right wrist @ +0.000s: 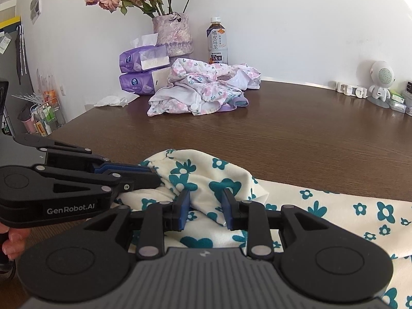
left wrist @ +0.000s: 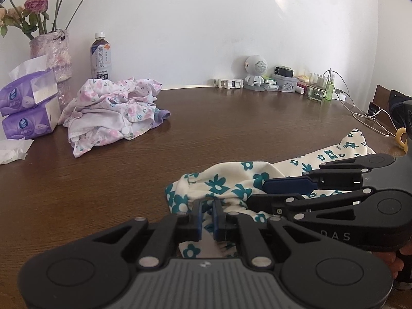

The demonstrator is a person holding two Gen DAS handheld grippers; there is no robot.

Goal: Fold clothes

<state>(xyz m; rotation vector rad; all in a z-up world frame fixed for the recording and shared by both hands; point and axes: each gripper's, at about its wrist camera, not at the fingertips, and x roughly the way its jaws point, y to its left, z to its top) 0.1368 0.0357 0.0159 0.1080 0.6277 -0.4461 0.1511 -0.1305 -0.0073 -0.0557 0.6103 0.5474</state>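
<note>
We see a dark wooden table (left wrist: 231, 128) set against a white wall. At its near edge lies a cream garment with teal flowers (right wrist: 334, 219), part spread flat and part bunched up. Our left gripper (left wrist: 206, 216) has its blue pads nearly together, pinching a gathered edge of that cloth. Our right gripper (right wrist: 204, 209) stands with its jaws wider apart around a raised fold of the same cloth; whether the pads press it we cannot tell. Farther back a crumpled pink floral garment (right wrist: 203, 90) lies in a heap, just beside two stacked purple tissue packs (right wrist: 141, 72), a vase of dried roses (right wrist: 172, 33) and a tea bottle (right wrist: 216, 43).
</note>
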